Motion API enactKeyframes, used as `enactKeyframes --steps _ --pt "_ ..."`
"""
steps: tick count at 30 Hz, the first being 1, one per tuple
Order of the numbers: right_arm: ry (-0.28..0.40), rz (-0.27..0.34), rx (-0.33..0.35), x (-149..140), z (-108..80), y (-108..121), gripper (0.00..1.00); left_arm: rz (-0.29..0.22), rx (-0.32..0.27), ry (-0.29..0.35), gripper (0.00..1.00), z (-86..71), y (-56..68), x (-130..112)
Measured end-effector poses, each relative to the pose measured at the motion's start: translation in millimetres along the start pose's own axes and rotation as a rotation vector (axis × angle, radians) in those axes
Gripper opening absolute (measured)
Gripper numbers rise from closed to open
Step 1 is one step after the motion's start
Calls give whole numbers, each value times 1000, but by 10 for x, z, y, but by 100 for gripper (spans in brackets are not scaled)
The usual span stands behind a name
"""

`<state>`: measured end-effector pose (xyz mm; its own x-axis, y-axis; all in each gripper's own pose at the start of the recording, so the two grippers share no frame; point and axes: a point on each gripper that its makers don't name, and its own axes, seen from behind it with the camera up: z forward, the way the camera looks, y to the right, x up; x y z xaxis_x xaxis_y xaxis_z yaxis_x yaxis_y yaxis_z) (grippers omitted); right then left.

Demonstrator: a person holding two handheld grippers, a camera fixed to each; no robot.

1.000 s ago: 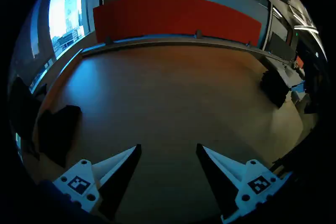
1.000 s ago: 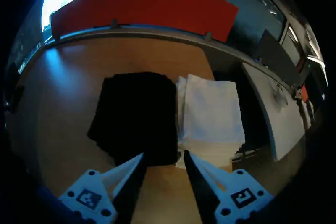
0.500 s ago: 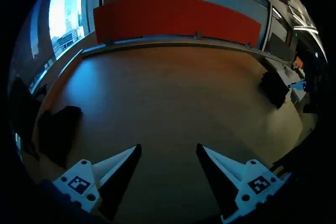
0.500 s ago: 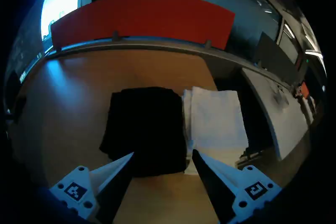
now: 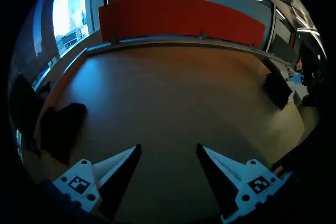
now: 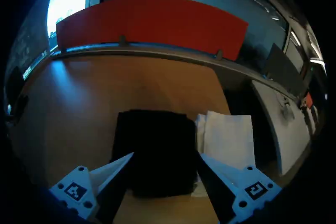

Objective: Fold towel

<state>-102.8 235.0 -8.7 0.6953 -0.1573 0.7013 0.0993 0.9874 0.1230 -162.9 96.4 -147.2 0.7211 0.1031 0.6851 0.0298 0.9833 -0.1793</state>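
Note:
In the right gripper view a folded black towel [image 6: 157, 148] lies on the wooden table [image 6: 105, 93], with a folded white towel [image 6: 229, 140] right beside it near the table's right edge. My right gripper [image 6: 166, 169] hovers open over the near end of the black towel, holding nothing. In the left gripper view my left gripper [image 5: 168, 161] stands open over bare wooden tabletop [image 5: 168, 93]. A dark crumpled cloth [image 5: 61, 129] lies at the left edge there, and another dark folded pile [image 5: 277, 89] sits far right.
A red partition [image 6: 155, 20] runs along the table's far edge, seen as the red partition [image 5: 180, 16] in the left gripper view too. A bright window [image 5: 69, 14] is at the back left. A white desk [image 6: 281, 131] stands beyond the table's right edge.
My right gripper opened wider and drew back and up, so both towels slid lower and look smaller. The left gripper's view shifted only slightly.

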Motion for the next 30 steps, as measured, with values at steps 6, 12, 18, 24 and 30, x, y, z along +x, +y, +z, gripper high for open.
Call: enactKeyframes --steps 6,12,18,24,30 --pt "0 -22 15 146 161 -46 97 -15 16 -7 97 1 -33 -21" --pt "-7 -28 34 214 301 -89 97 -29 31 -12 97 2 -66 -29" --pt "-24 -31 47 195 450 -115 96 -37 46 -19 97 -8 -98 -44" --pt "-43 -34 55 162 593 -112 96 -43 60 -29 97 -33 -124 -80" --pt "-66 -39 56 125 709 -85 97 -48 72 -37 97 -70 -144 -127"
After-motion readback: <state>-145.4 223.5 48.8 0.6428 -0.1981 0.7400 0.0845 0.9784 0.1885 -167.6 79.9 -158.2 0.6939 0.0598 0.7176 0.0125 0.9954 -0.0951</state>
